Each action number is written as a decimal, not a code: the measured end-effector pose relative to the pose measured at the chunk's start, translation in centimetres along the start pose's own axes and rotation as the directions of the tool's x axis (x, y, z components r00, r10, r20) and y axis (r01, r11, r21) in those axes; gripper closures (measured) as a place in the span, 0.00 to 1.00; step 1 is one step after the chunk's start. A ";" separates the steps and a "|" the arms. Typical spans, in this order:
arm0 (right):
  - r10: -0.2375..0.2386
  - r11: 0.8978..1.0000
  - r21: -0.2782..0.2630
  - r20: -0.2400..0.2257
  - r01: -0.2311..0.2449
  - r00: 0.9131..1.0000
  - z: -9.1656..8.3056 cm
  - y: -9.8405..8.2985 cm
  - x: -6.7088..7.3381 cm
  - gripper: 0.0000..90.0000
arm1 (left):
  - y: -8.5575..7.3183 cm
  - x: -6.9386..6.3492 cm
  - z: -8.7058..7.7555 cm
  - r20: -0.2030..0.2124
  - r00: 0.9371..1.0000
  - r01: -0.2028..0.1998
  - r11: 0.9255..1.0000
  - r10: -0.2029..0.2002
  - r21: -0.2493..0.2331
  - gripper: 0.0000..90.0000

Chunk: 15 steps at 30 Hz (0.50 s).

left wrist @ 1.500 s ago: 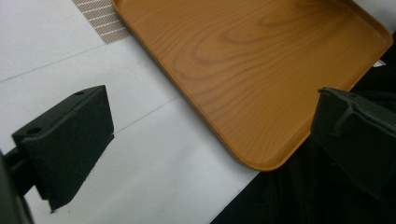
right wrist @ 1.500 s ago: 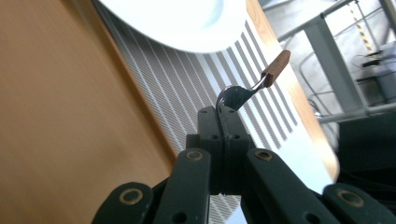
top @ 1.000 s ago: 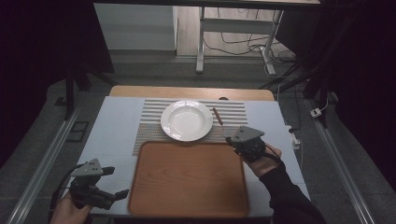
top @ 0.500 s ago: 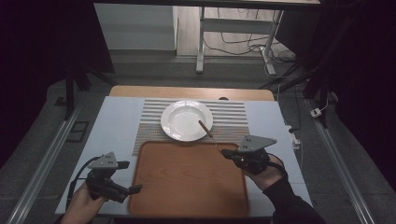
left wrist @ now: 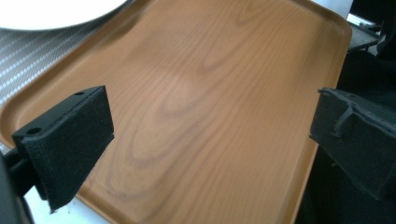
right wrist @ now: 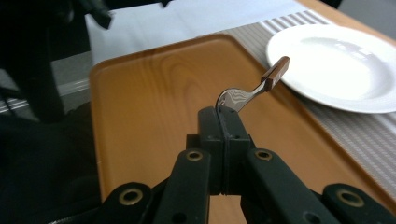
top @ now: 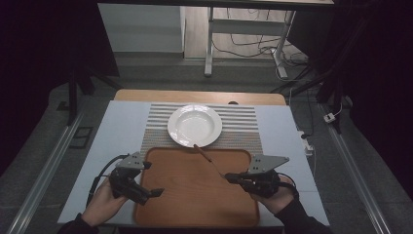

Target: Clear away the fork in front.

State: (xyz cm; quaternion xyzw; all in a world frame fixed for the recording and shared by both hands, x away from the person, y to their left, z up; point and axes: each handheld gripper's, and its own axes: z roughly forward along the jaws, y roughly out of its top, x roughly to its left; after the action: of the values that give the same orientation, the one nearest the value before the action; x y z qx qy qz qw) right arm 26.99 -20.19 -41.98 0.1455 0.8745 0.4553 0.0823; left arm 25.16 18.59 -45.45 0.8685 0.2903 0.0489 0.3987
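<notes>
Fingers (right wrist: pixel 219 128) of right gripper (top: pixel 233 177): clamped on metal end of spoon (right wrist: pixel 254 88), wooden handle jutting toward plate (top: pixel 195 125), above tray (top: pixel 195 204) right edge. Left gripper (top: pixel 155 192): jaws wide, empty, over tray left edge. Risk: thin pinch, spoon may pivot or slip, clip plate rim

A pale blue-grey tabletop (top: pixel 117 131) fills the middle of the high view, with a strip of bare wood (top: pixel 199 96) along its far edge. Directly on it lies a grey-and-white striped placemat (top: pixel 243 124), set centrally toward the far side. A white plate (top: pixel 195 125) rests on that mat. Nearer to me, a wooden tray (top: pixel 195 190) with rounded corners lies flat on the tabletop, its far rim overlapping the mat's near edge and just beside the plate. The tray's grain shows clearly in my left gripper view.
</notes>
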 end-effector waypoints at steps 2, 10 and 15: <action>-0.002 1.000 -0.001 -0.012 0.002 1.000 0.0 -0.1 0.1 1.00 | 0.5 0.0 0.2 -0.001 1.000 -0.014 1.000 0.014 0.001 0.00; -0.001 1.000 -0.014 -0.125 -0.001 0.992 0.2 -0.5 1.5 1.00 | 2.7 -0.1 1.6 0.023 0.997 -0.080 0.997 0.079 0.022 0.00; -0.011 1.000 -0.023 -0.193 0.007 0.981 0.4 -0.5 2.0 1.00 | 4.1 -0.5 3.2 0.048 0.983 -0.178 0.982 0.176 0.061 0.00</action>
State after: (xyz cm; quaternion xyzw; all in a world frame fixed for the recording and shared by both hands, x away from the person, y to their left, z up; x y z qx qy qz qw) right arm 25.08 -19.48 -42.58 0.0956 0.8739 0.4767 0.0008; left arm 27.63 14.06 -44.57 0.9043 0.2048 0.0562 0.3703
